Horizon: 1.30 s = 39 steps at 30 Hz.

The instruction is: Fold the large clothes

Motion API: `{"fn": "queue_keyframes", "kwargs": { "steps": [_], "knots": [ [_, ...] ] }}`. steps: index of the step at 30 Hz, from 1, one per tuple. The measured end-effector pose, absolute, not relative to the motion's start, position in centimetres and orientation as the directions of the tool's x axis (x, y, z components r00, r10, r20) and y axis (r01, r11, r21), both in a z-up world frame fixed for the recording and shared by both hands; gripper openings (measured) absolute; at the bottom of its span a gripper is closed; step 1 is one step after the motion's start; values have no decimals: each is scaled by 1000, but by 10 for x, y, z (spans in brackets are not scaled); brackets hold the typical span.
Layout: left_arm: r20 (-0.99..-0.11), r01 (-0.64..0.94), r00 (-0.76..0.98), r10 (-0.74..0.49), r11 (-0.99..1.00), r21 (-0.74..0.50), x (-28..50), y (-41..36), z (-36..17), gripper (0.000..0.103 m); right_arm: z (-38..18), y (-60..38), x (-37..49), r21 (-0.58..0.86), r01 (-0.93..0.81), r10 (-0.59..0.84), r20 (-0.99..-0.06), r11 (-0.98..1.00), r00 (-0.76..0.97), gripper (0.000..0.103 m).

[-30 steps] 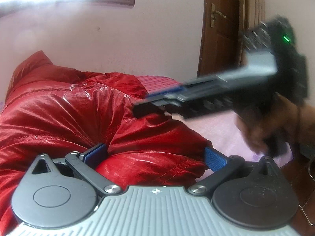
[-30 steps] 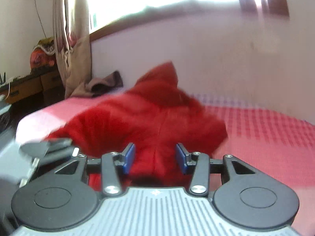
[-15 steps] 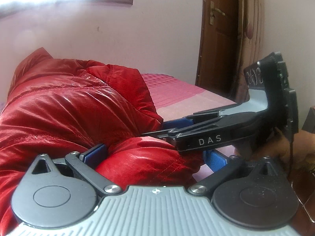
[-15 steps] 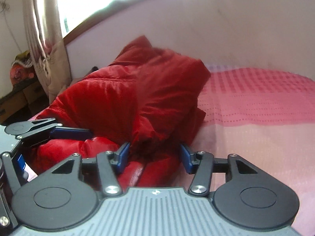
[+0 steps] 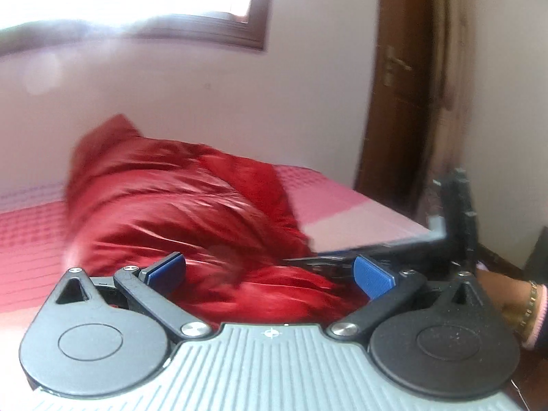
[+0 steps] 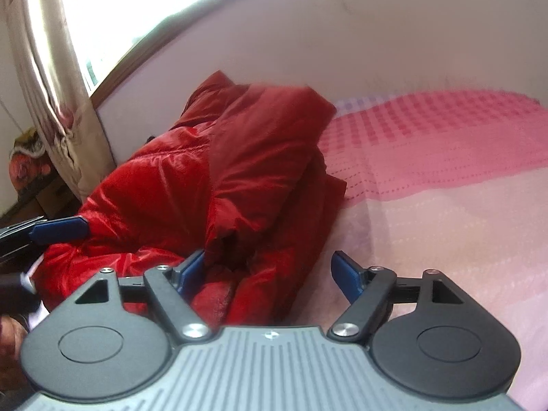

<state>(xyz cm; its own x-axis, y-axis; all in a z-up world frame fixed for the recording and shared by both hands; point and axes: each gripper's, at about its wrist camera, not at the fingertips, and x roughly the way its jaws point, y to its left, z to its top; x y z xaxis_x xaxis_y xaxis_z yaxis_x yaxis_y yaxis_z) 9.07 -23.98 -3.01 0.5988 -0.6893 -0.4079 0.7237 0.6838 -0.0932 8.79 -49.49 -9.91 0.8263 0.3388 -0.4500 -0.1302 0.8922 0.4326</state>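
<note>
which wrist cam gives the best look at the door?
Left wrist view: the brown door stands at the right of the frame, handle visible, beyond the red jacket. The right wrist view shows none of it, only wall, curtain and bed.

Red puffer jacket (image 5: 191,212) heaped on a pink bed (image 5: 27,239).
The left tool (image 5: 270,270) gapes wide over the jacket's near fold; the right tool (image 5: 342,263) lies beside it.
</note>
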Motion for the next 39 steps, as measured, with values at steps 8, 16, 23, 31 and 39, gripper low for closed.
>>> {"fn": "queue_keyframes", "kwargs": {
  "steps": [8, 16, 23, 31, 39],
  "knots": [
    [-449, 668, 651, -612, 743, -43, 108, -224, -25, 103, -102, -499, 88, 512, -104, 361, -434, 853, 825, 85],
    [-487, 625, 670, -560, 780, -37, 123, -219, -28, 103, -106, -498, 92, 526, -81, 353, -441, 847, 825, 93],
    [-504, 602, 677, -536, 797, -40, 136, -214, -32, 103, -110, -498, 95, 526, -65, 340, -445, 848, 829, 100],
    [-509, 604, 679, -530, 797, -25, 146, -215, -36, 103, -113, -498, 94, 537, -61, 340, -439, 842, 832, 102],
    [-508, 621, 668, -543, 784, -21, 158, -217, -41, 103, -116, -499, 95, 548, -59, 345, -436, 835, 831, 103]
  ]
}}
